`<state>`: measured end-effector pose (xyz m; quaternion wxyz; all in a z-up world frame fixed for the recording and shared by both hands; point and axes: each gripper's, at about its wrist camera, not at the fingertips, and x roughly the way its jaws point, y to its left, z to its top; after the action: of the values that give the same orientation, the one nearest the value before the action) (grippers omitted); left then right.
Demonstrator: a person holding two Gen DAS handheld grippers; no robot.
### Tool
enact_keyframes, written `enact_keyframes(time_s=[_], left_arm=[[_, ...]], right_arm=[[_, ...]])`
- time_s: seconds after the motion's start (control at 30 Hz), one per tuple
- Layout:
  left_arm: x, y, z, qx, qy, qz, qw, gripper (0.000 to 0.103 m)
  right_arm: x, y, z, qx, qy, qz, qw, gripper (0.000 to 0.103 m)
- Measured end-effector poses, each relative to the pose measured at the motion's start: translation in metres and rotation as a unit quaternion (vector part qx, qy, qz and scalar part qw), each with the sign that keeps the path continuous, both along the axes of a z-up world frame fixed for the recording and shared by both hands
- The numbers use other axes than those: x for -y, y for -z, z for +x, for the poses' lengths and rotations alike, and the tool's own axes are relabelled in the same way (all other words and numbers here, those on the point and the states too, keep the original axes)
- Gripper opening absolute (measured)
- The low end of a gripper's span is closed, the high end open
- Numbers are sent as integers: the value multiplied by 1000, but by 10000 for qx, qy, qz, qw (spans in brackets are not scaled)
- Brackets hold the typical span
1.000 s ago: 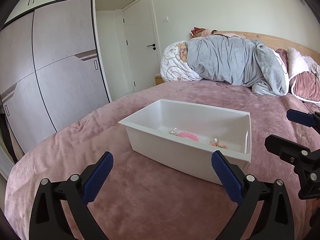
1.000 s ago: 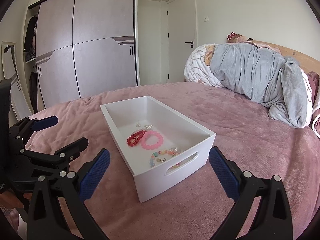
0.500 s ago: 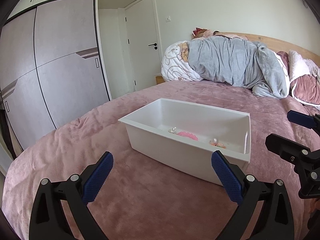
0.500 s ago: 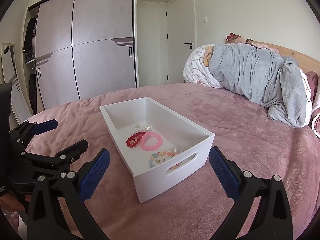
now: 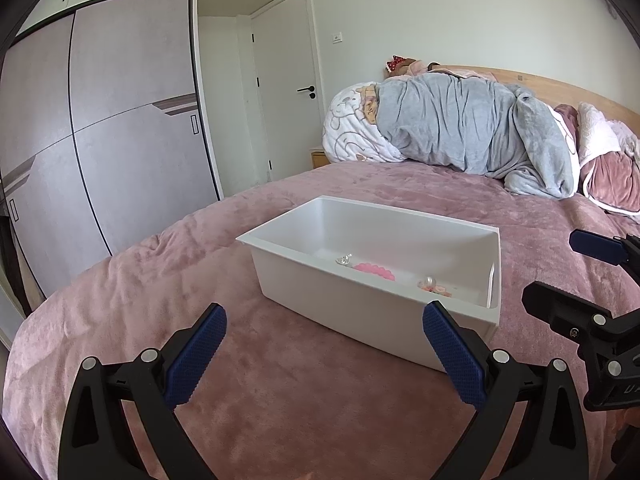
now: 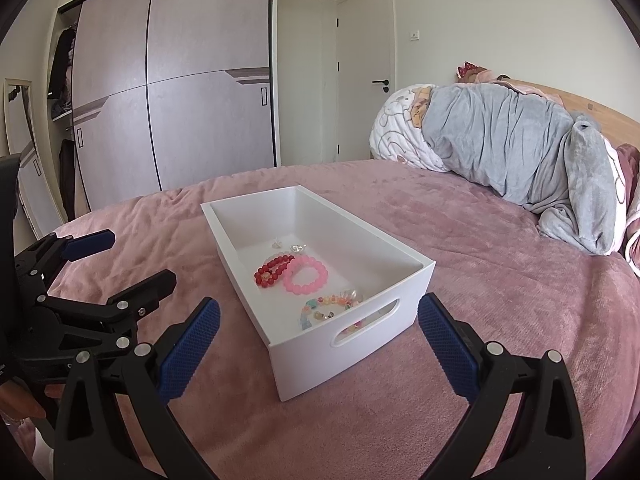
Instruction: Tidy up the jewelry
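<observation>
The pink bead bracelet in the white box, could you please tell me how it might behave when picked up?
The pink bead bracelet is strung, so it would probably droop. Its glossy round beads might slip between fingers.

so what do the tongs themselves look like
Both are alike: the left tongs and right tongs have matte black angular plastic frames with silver screw heads, and each fingertip carries a dark blue pad with a knurled grid texture. No cables or sleeves show.
</observation>
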<state>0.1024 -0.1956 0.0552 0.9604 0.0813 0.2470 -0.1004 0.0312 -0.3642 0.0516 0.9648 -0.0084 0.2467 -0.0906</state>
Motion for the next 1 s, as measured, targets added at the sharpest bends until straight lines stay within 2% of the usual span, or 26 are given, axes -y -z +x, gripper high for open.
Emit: enact_keyframes(time_s=[0.33,0.73,1.0], left_arm=[[0,1,4,-141,-63,-13,9999,99],[0,0,3,-119,-44,-53,9999,99],[-2,1,4,-335,-188,-218,9990,99]], right_arm=[[1,3,1,-49,3,26,10000,98],[1,4,2,-119,-17,22,9999,98],[1,6,4,-156,-15,37,9999,98]])
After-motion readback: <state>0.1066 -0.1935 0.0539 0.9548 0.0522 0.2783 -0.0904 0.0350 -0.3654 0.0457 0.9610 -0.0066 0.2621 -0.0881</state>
